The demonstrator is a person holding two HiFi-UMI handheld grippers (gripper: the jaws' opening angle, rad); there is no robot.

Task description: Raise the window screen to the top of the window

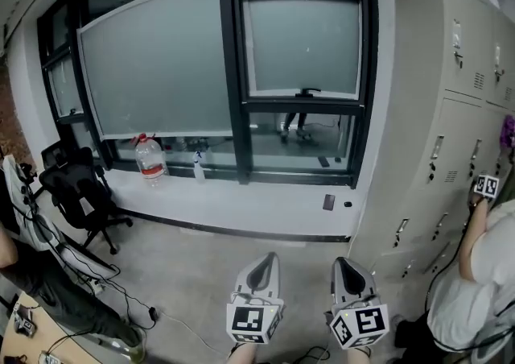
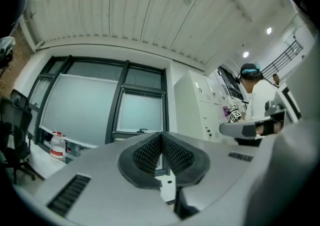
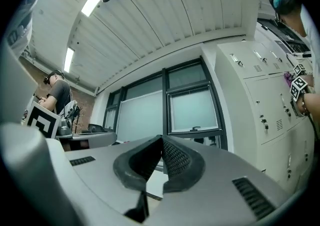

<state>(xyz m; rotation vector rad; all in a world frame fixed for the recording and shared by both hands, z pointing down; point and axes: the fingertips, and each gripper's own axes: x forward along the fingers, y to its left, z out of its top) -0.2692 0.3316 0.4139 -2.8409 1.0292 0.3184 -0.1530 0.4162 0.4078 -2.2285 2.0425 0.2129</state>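
The window screen (image 1: 302,44) is a frosted grey panel in the narrow right-hand window, with its bottom bar and small dark handle (image 1: 306,93) about two thirds of the way down; clear glass shows below it. It is also in the left gripper view, screen (image 2: 142,111), and the right gripper view, screen (image 3: 194,111). My left gripper (image 1: 272,256) and right gripper (image 1: 341,260) sit side by side low in the head view, well back from the window over the floor. Both point toward the window and are shut and empty. Their pads meet in each gripper view: left gripper (image 2: 161,134), right gripper (image 3: 162,137).
A wide screened window (image 1: 157,64) lies to the left. On the white sill (image 1: 241,201) stand a large water bottle (image 1: 150,159) and a spray bottle (image 1: 198,167). Grey lockers (image 1: 451,113) line the right, with a person (image 1: 475,274) beside them. An office chair (image 1: 76,193) stands at left.
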